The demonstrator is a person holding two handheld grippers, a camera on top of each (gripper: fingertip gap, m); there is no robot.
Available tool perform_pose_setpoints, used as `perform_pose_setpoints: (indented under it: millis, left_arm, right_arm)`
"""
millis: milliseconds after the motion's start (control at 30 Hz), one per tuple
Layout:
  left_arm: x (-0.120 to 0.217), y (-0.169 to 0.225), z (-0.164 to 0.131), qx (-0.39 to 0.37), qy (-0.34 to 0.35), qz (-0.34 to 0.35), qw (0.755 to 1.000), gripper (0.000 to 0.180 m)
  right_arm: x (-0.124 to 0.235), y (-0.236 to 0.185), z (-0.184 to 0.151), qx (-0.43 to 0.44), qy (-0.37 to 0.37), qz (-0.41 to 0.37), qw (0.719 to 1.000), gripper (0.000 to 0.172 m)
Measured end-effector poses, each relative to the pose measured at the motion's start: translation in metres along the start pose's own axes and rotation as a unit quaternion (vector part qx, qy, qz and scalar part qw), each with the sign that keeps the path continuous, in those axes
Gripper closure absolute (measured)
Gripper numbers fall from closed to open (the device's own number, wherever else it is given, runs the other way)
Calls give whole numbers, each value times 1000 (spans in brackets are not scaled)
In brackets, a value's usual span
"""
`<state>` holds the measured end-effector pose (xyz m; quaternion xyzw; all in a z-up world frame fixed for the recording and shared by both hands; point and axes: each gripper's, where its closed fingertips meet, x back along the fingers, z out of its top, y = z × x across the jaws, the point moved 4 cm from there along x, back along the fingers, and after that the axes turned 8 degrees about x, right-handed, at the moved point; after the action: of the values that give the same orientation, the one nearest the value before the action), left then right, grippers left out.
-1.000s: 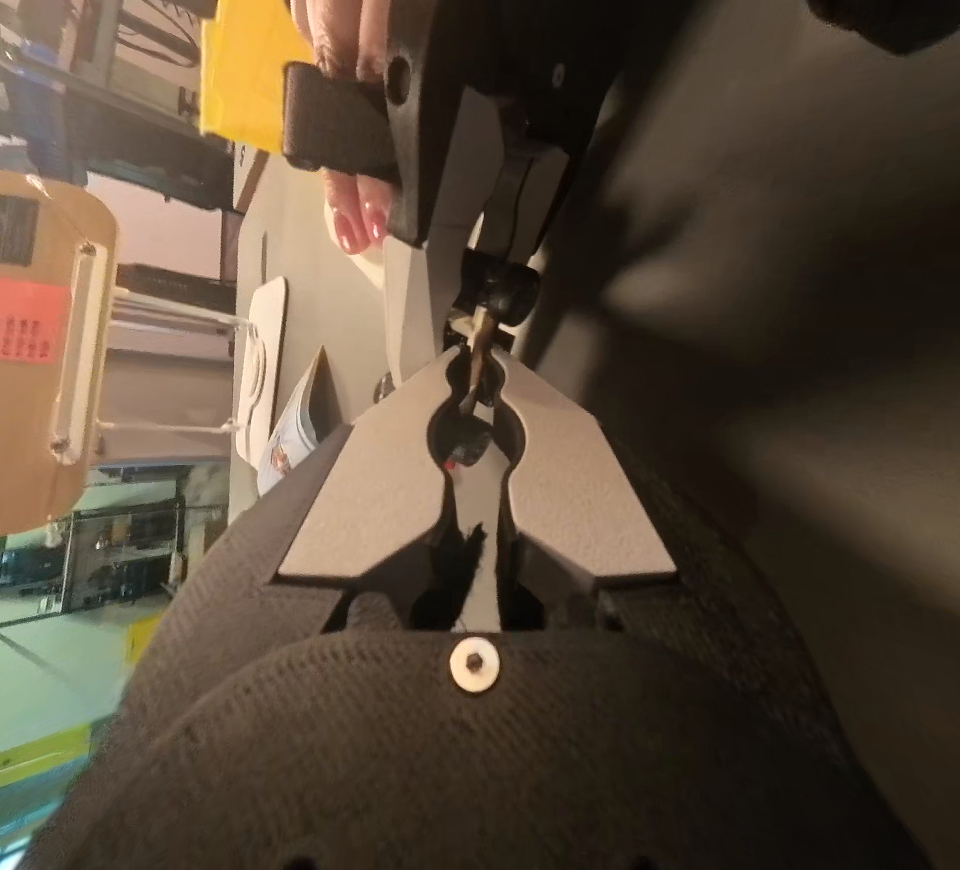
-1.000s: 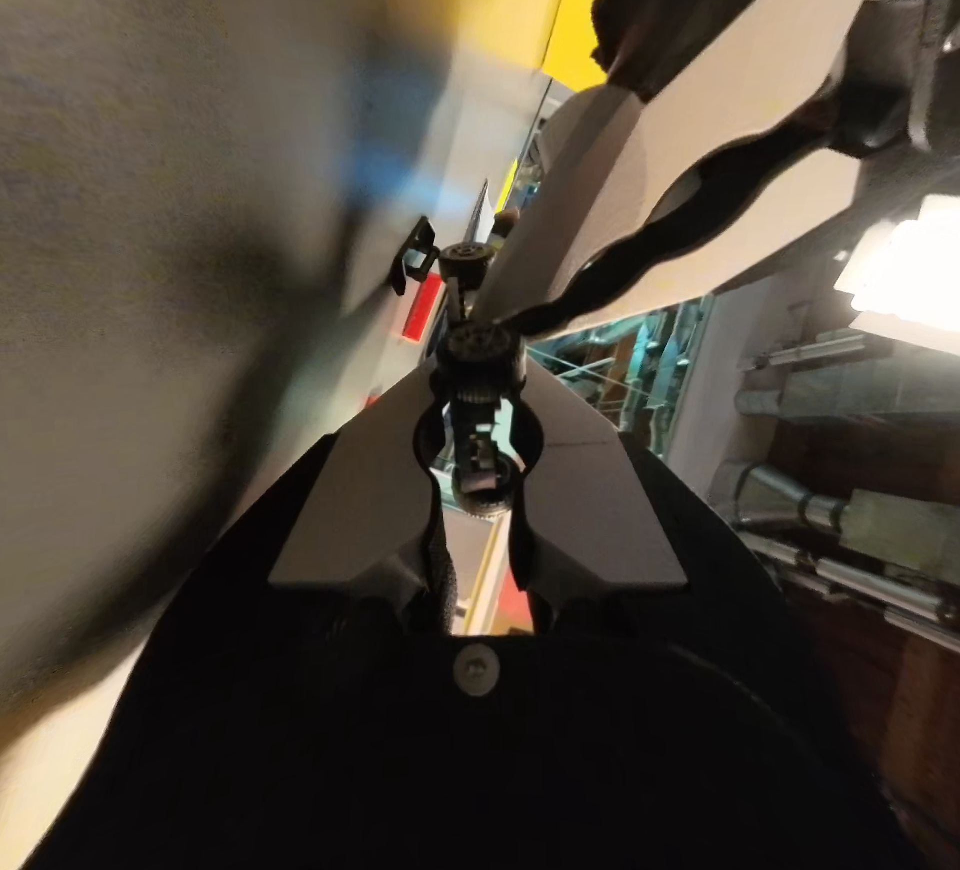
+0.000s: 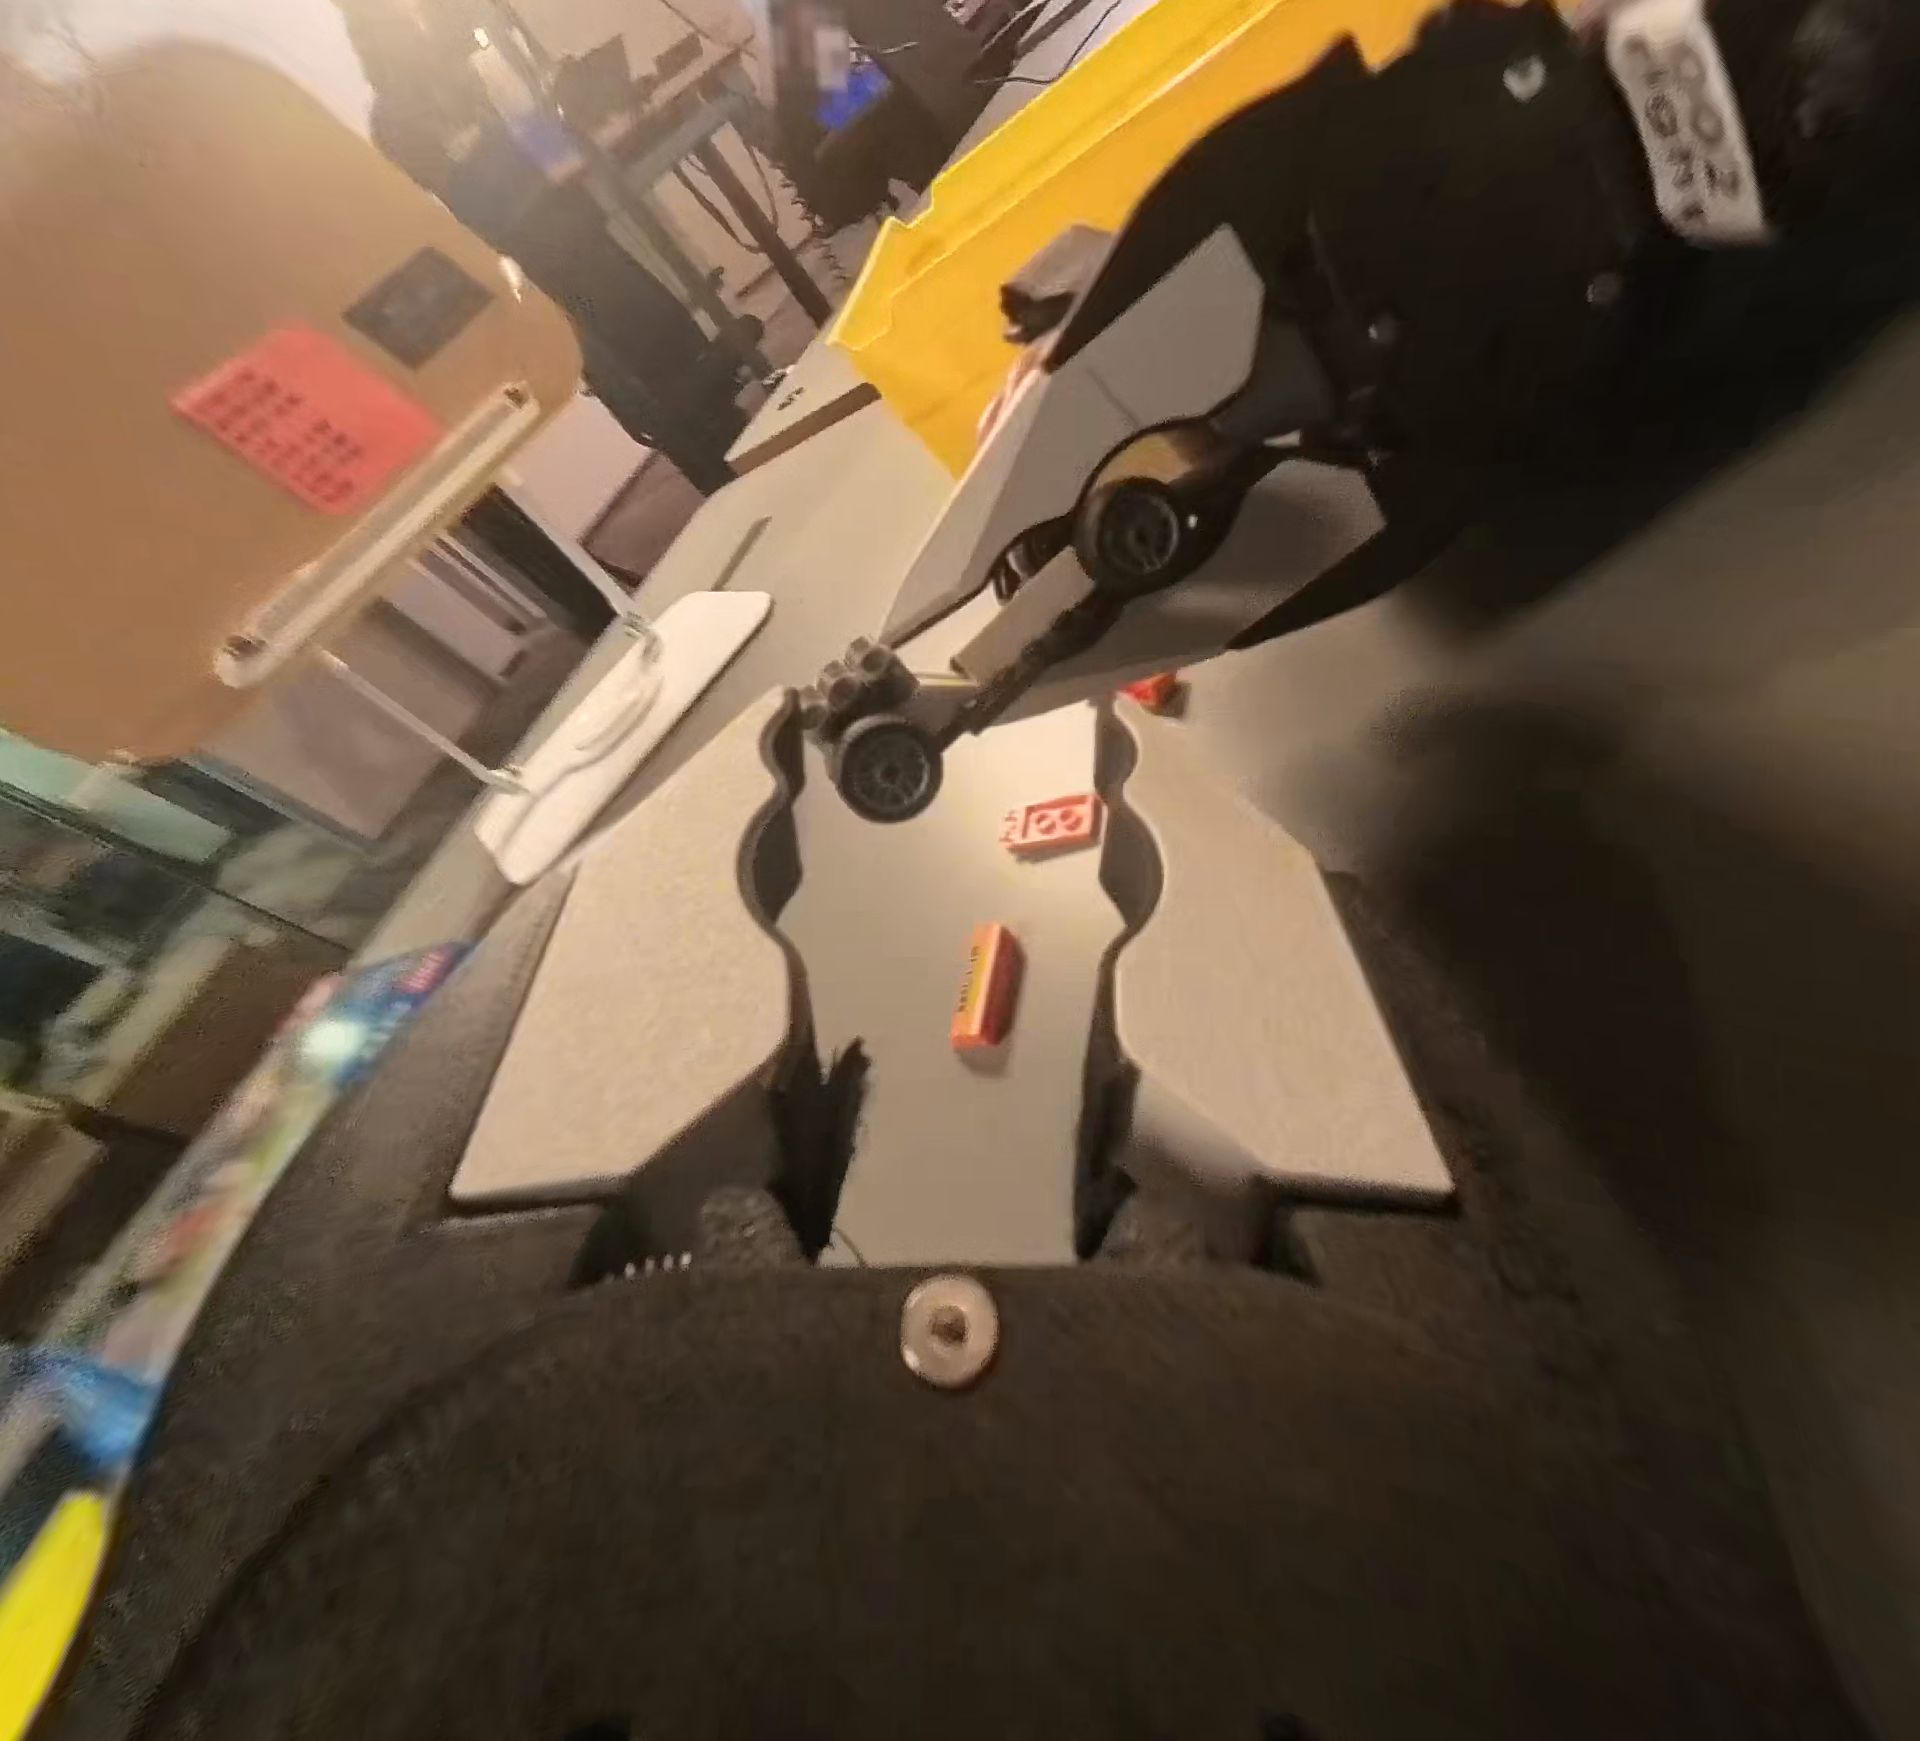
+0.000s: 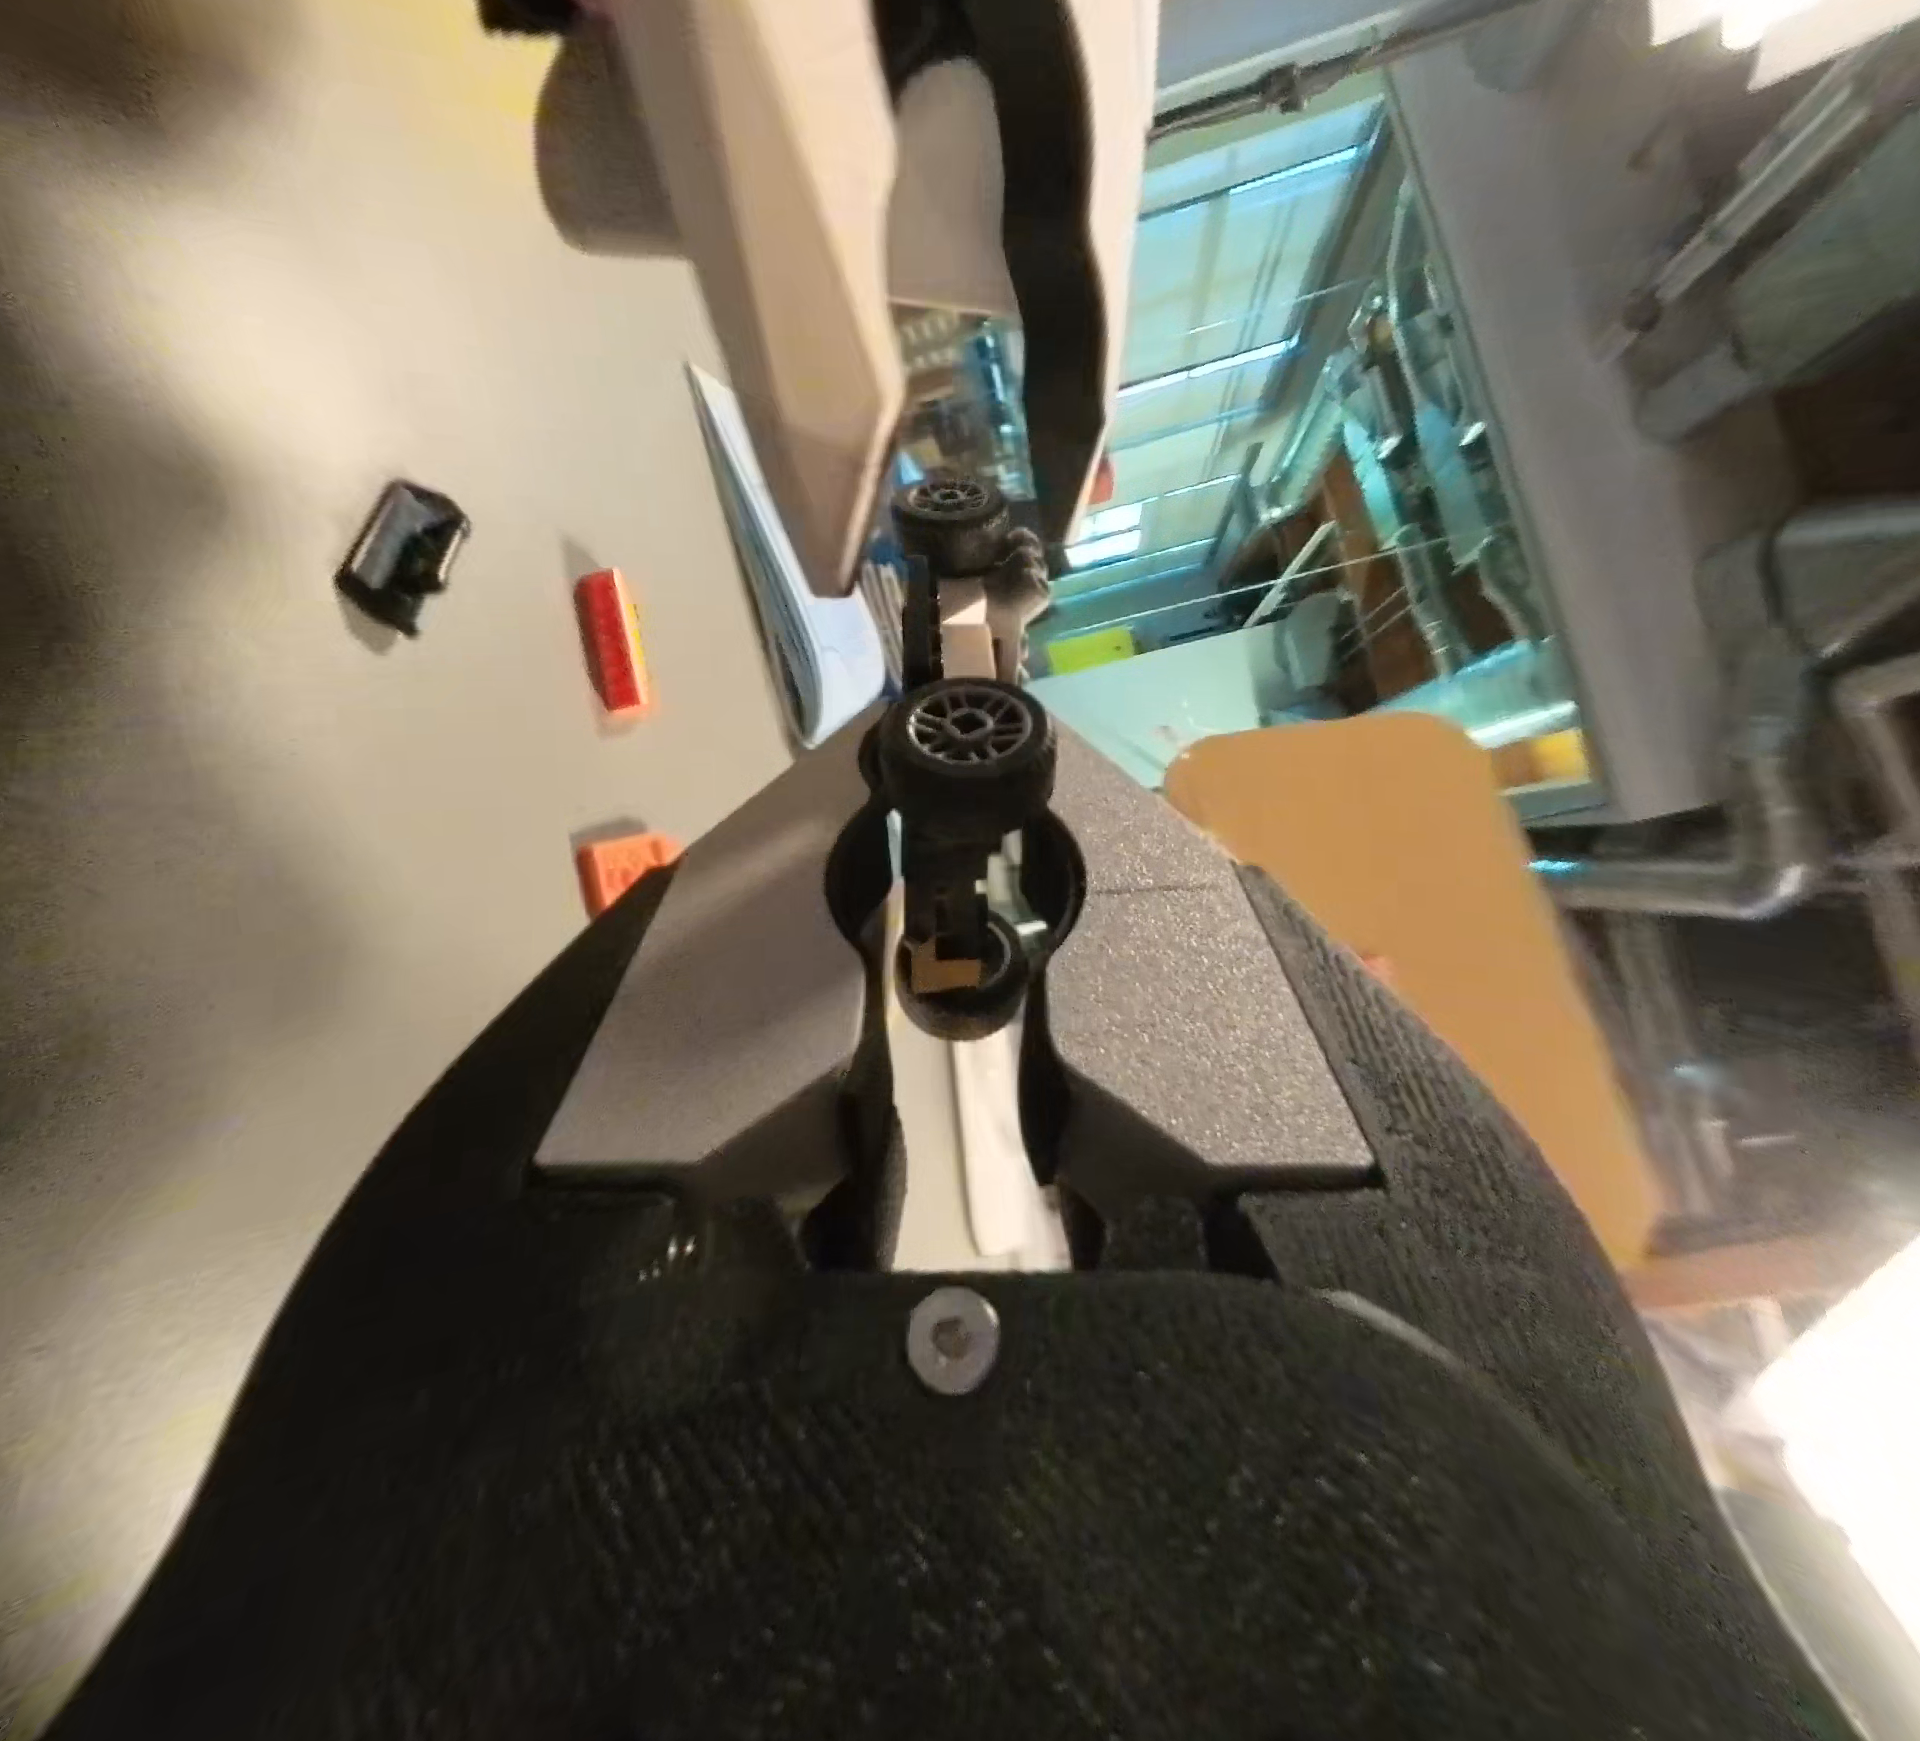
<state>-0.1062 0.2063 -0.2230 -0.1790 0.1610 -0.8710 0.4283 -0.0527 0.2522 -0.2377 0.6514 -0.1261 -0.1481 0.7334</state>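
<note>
My right gripper (image 4: 961, 787) is shut on a small black-and-grey toy car chassis (image 4: 940, 860) with black wheels. One wheel (image 4: 966, 746) sits at its fingertips and another (image 4: 945, 512) at the far end. My left gripper (image 3: 948, 735) is open wide on the grey table (image 3: 914, 1120). In the left wrist view the right gripper (image 3: 935, 652) reaches in from the upper right, and the chassis's free end with its wheel (image 3: 888, 766) hangs between my open left fingers, close to the left one (image 3: 774, 756). The left gripper also shows in the right wrist view (image 4: 956, 548).
Red bricks (image 3: 1055, 824) (image 3: 987, 985) lie on the table between the left fingers, and another (image 3: 1153, 689) lies beyond. A black piece (image 4: 400, 564) and a booklet (image 4: 790, 590) lie nearby. A yellow bin (image 3: 1143, 185), a brown bag (image 3: 260, 403) and a white stand base (image 3: 634, 715) stand around. The grippers are tip to tip, or close to it.
My left gripper was shut at the chassis's far end and has opened wide, letting it go. The right gripper keeps its hold. Both views have swung round.
</note>
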Motion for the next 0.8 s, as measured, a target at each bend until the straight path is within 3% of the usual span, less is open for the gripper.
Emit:
perform_pose_setpoints:
  millis: [100, 200, 333, 500, 633, 800]
  left_arm:
    - [-1, -9, -1, 111, 5, -17, 994, 122]
    - [2, -21, 0, 195, 25, -17, 980, 136]
    - [3, -24, -8, 174, -9, -4, 985, 154]
    - [-6, -17, -16, 178, -53, -5, 983, 149]
    - [-11, -14, -20, 154, -78, 17, 985, 161]
    - [-7, -17, -21, 112, -84, 26, 990, 145]
  right_arm:
    - [0, -2, 2, 77, -12, -15, 997, 154]
    - [-2, -8, 6, 140, -18, -13, 990, 154]
    - [-2, -12, 11, 172, -13, -10, 985, 154]
    - [-5, -19, 12, 237, -32, -3, 971, 154]
    - [-7, -21, 12, 267, -49, -1, 962, 154]
    - [-8, -21, 12, 255, -48, -1, 966, 154]
